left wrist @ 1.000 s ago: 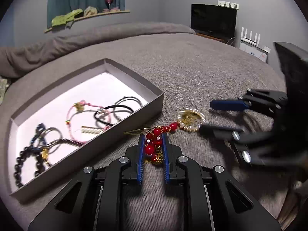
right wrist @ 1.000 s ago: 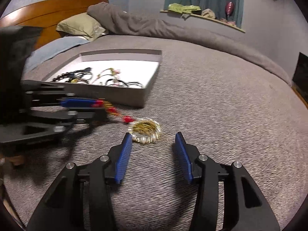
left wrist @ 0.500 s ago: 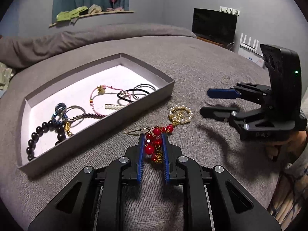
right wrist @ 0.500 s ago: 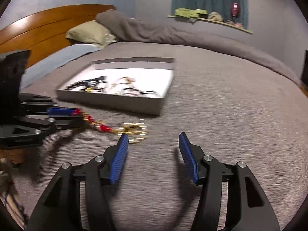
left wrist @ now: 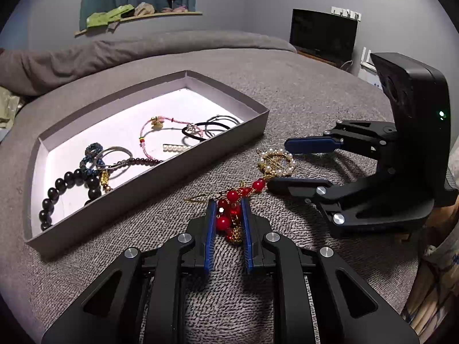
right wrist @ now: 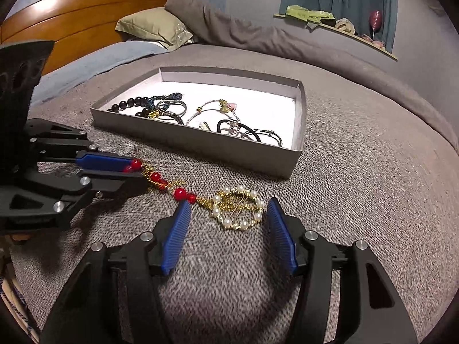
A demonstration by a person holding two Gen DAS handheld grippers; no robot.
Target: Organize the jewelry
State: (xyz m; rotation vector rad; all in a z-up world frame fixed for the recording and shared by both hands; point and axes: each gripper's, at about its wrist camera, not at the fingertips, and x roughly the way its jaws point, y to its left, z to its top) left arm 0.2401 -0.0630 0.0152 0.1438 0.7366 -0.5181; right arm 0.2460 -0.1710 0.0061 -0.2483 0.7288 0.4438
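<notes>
My left gripper [left wrist: 227, 206] is shut on a red-bead and gold-chain piece [left wrist: 229, 215] lying on the grey bedspread; it also shows in the right wrist view [right wrist: 134, 169]. The chain runs to a gold ring of pearls [left wrist: 276, 162], seen in the right wrist view [right wrist: 238, 207]. My right gripper [right wrist: 228, 210] is open, its blue pads on either side of the pearl ring, low over the bedspread. A shallow grey box [left wrist: 218, 149] with a white floor holds several bracelets and hair ties, just beyond the pearl ring [right wrist: 200, 140].
A pillow [right wrist: 155, 25] and wooden headboard [right wrist: 71, 17] lie at the far left. A folded grey blanket [left wrist: 114, 54] runs along the back. A dark screen [left wrist: 322, 34] stands at the far right. A shelf [left wrist: 137, 14] with clutter hangs under the curtain.
My right gripper has moved forward, so its open pads now flank the pearl ring. The left gripper keeps its hold on the red beads and has barely moved.
</notes>
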